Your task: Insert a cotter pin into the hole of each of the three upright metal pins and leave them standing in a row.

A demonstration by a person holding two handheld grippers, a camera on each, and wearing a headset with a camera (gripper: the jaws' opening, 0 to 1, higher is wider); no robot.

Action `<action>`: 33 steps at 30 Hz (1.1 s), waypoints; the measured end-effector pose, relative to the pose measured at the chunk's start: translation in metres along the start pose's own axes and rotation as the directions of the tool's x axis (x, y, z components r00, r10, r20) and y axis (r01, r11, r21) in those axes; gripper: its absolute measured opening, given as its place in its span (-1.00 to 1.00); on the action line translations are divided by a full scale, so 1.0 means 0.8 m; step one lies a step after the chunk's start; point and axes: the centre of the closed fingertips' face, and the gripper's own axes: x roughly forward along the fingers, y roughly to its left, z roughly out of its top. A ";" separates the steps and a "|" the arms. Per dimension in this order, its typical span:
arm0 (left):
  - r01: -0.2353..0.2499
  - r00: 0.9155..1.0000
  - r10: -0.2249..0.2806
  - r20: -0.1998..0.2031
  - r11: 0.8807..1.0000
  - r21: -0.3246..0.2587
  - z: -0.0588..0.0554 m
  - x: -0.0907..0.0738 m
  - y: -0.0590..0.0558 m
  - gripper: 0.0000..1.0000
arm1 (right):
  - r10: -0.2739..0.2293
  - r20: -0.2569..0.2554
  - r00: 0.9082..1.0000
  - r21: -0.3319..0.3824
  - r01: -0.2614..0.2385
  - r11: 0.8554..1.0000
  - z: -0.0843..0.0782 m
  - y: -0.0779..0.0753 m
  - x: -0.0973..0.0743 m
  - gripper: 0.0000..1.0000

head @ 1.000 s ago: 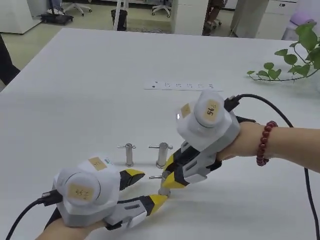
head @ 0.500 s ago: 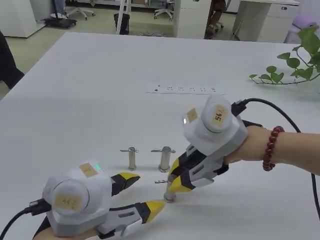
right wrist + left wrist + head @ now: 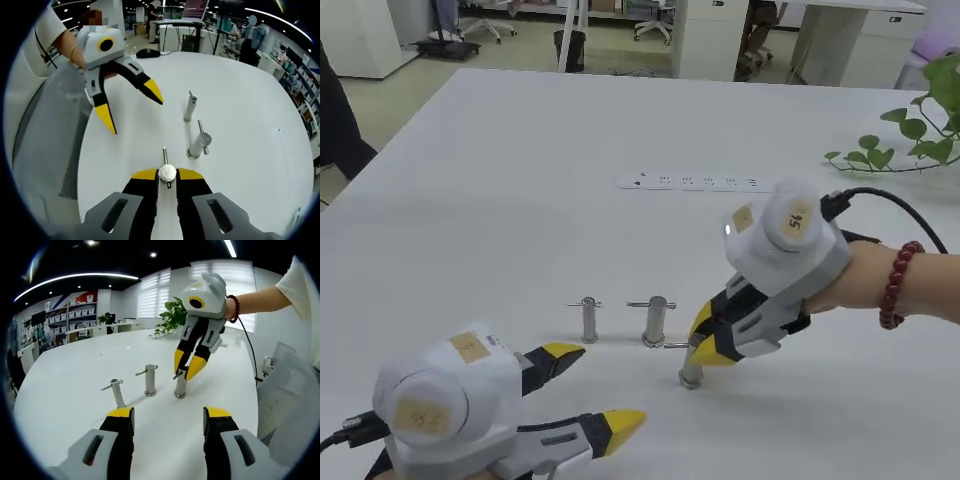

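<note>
Third pin [image 3: 691,374] stood on the table [image 3: 500,200] nearer the person than the left pin [image 3: 588,320] and middle pin [image 3: 656,322], out of their row, with a cotter [image 3: 674,346] through its hole like theirs. Right gripper [image 3: 702,352] was pinched narrow on its head from above, probably to shift it into line. Left gripper [image 3: 592,388] hung wide and empty, well apart, likely keeping clear.

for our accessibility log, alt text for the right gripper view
The right hand-held gripper grips the head of the nearest upright silver metal pin. Two more pins stand beyond on the white table, the open left hand-held gripper beside them.
</note>
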 end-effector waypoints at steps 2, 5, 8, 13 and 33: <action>-0.008 1.000 0.008 0.006 1.000 -0.005 0.001 -0.003 0.002 0.11 | -0.007 -0.008 1.000 0.006 0.007 1.000 -0.005 -0.006 -0.003 -0.73; -0.014 1.000 0.014 0.015 1.000 -0.014 0.003 -0.006 0.004 0.13 | -0.014 -0.016 1.000 0.010 0.014 1.000 -0.011 -0.013 -0.006 -0.73; -0.016 1.000 0.017 0.021 1.000 -0.014 0.004 -0.009 0.005 0.14 | -0.028 -0.005 1.000 0.027 0.028 0.999 -0.015 -0.024 -0.012 -0.73; -0.007 1.000 0.007 0.018 1.000 -0.002 0.004 -0.012 0.004 0.16 | -0.034 0.009 0.999 0.034 0.034 0.999 -0.015 -0.035 -0.019 -0.74; 0.002 1.000 -0.002 0.013 1.000 0.020 0.006 -0.016 0.003 0.16 | -0.040 0.015 0.999 0.024 0.039 0.999 -0.013 -0.049 -0.021 -0.73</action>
